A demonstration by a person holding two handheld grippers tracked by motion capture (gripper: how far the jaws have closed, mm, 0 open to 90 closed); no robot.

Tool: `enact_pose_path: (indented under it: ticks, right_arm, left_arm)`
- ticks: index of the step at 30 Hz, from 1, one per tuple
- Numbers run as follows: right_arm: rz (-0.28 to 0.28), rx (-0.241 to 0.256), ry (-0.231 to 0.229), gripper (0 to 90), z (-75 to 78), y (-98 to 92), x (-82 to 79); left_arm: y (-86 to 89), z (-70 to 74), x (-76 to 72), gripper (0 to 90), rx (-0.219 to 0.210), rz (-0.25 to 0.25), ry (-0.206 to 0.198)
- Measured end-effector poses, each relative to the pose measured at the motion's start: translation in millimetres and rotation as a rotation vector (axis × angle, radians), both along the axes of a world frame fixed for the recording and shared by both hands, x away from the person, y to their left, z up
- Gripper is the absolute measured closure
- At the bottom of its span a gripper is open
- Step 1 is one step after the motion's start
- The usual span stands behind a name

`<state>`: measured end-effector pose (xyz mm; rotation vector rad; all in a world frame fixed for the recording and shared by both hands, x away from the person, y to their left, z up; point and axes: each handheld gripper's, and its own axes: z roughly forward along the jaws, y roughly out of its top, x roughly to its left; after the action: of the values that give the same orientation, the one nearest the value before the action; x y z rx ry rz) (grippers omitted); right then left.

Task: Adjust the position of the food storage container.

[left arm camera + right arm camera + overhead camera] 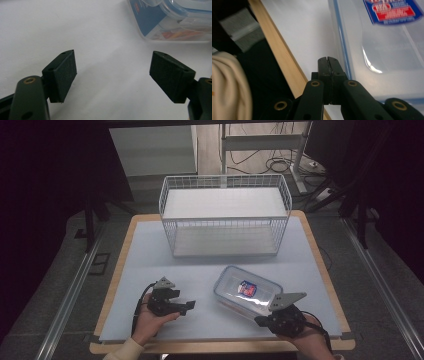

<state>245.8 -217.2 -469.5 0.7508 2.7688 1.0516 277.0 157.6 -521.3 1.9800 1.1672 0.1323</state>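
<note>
High view puts the clear lidded container [247,292] on the near right part of the surface [150,260], in front of the white wire basket [225,215], with its long axis running from far-left to near-right. My right gripper [272,312] sits at the container's near-right corner, touching or just beside it; I cannot tell which. In the right gripper view its fingers [328,67] are pressed together with nothing between them, lying alongside the container's [382,50] blue-edged rim. My left gripper [182,306] is a little apart to the container's left, pointing toward it. In the left gripper view its fingers [62,75] stand wide apart and empty, and the container [172,20] lies ahead and to the right. I judge the right hand is nearer, but it would need to open its fingers before it can take hold of the rim.
</note>
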Motion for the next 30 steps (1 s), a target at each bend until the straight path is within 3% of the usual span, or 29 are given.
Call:
enact_pose_path:
  ticks: [5,11,17,20,30]
  right_arm:
    - [0.002,-0.001,0.0,90.0,0.1,-0.5,-0.4]
    - [0.01,-0.068,-0.001,90.0,-6.1,5.4,-4.1]
    - [0.01,-0.09,-0.009,90.0,-7.3,5.1,-3.6]
    - [-0.023,-0.101,-0.03,90.0,-6.4,-2.7,1.5]
    - [-0.14,-0.049,-0.069,90.0,-5.0,-34.6,21.8]
  left_arm:
    - [0.0,0.3,-0.3,21.5,0.006,-0.005,0.001]
    - [-0.1,0.4,-0.7,21.6,0.0,-0.003,0.0]
    - [0.9,-0.2,-0.9,21.6,0.007,-0.005,0.002]
    - [1.1,-0.5,-1.0,21.6,0.008,-0.003,0.002]
    - [0.0,-1.0,-1.0,21.7,0.011,-0.001,0.003]
